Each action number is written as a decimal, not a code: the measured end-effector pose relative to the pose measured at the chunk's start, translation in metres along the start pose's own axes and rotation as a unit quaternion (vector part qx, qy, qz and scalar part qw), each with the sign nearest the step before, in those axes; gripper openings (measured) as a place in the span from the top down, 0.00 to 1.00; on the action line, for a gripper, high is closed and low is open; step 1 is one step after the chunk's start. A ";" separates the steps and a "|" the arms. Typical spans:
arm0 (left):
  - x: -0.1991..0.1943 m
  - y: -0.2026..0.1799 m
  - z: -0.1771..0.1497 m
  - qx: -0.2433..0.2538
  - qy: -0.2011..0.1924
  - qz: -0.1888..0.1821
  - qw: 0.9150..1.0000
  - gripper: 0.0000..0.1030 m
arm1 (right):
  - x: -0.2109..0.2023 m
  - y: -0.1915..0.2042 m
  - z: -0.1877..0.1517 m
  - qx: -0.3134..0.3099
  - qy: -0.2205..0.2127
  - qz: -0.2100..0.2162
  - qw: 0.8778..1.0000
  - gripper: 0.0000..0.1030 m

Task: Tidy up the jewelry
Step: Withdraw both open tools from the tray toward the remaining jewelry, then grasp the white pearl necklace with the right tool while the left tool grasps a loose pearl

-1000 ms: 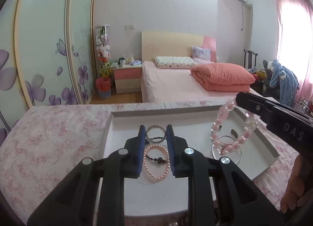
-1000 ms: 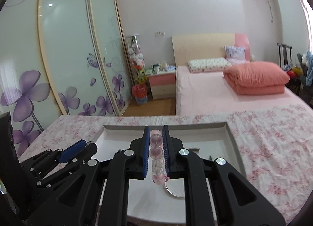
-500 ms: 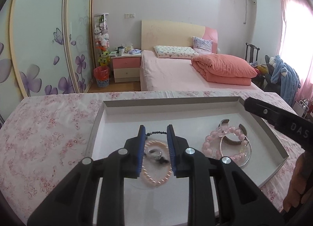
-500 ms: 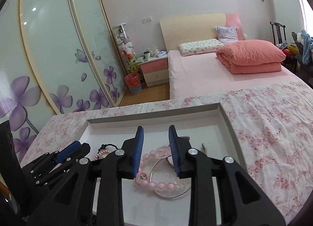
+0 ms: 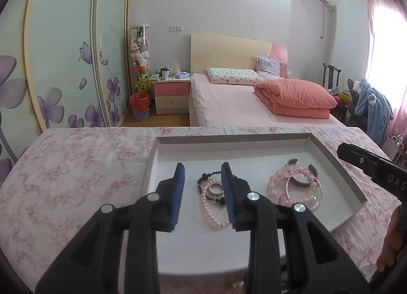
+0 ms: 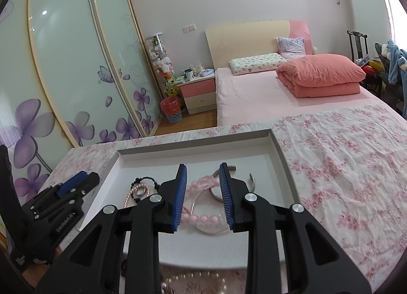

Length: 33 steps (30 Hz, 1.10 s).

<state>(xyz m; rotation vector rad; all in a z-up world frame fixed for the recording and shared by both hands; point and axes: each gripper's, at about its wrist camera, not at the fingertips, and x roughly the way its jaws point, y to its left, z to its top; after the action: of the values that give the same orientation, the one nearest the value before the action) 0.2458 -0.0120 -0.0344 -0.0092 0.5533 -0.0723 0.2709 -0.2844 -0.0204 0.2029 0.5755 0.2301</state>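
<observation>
Jewelry tray (image 5: 338, 164) holds pink bead bracelet (image 5: 277, 179) at right, pearl bracelet (image 5: 211, 214) at left; left gripper (image 5: 203, 192) and right gripper (image 6: 202, 192) hover spread, left jaws just widened, empty.

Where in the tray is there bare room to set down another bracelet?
Free: the tray floor along the far wall, and the left strip beside the pearl strand. Crowded: the right side, where the pink bead bracelet overlaps the silver bangles, and the middle, where pearls, black beads and a ring tangle.
</observation>
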 end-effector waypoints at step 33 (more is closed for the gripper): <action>-0.061 0.015 -0.069 0.032 0.062 -0.021 0.997 0.54 | -0.005 -0.009 -0.089 -0.094 0.159 -0.080 0.979 0.90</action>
<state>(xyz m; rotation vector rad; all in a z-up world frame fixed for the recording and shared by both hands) 0.1591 0.0082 -0.0616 0.0468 0.6750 -0.1313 0.2182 -0.2833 -0.0929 -0.0672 0.8789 0.1604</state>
